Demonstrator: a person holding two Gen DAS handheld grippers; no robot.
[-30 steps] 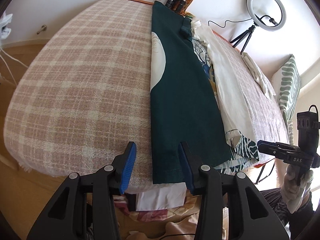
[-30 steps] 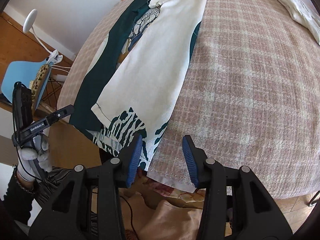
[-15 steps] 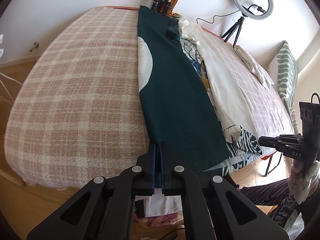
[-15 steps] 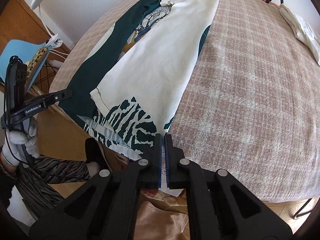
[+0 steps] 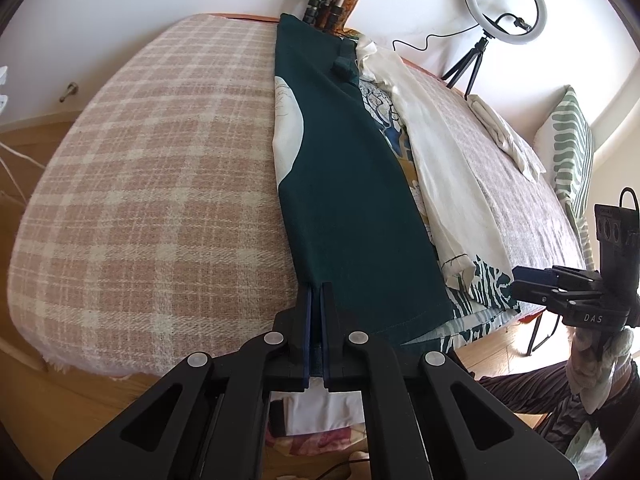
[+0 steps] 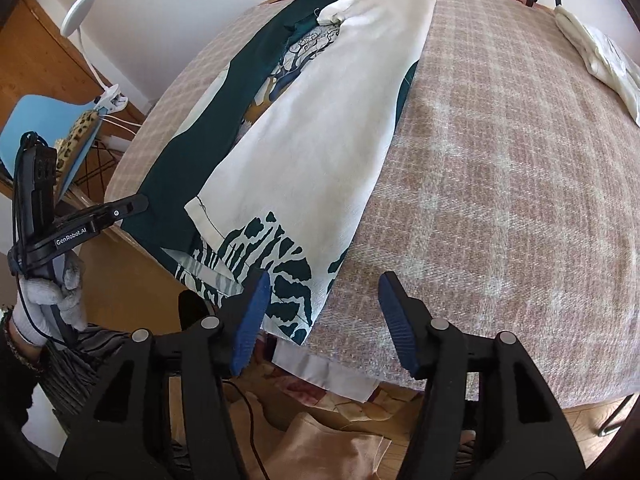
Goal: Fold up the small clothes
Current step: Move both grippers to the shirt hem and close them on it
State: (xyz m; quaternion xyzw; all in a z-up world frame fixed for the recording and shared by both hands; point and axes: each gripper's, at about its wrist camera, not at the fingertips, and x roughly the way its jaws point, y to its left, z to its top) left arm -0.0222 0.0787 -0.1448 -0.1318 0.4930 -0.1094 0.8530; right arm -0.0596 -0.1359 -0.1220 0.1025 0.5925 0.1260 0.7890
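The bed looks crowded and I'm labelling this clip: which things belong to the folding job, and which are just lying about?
Part of the job:
- green and white garment, laid along the plaid blanket
- left gripper, shut on its near hem
- right gripper, open at the printed hem

Just lying about:
- cream cloth on the far side
- ring light
- striped pillow
- blue chair

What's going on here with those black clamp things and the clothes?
A person is folding a garment laid on a plaid blanket, holding a two-finger gripper in each hand. The left gripper is pinched shut on the near hem of the dark green part. The right gripper is open at the white, zebra-patterned corner, gripping nothing. Another white cloth lies farther back.
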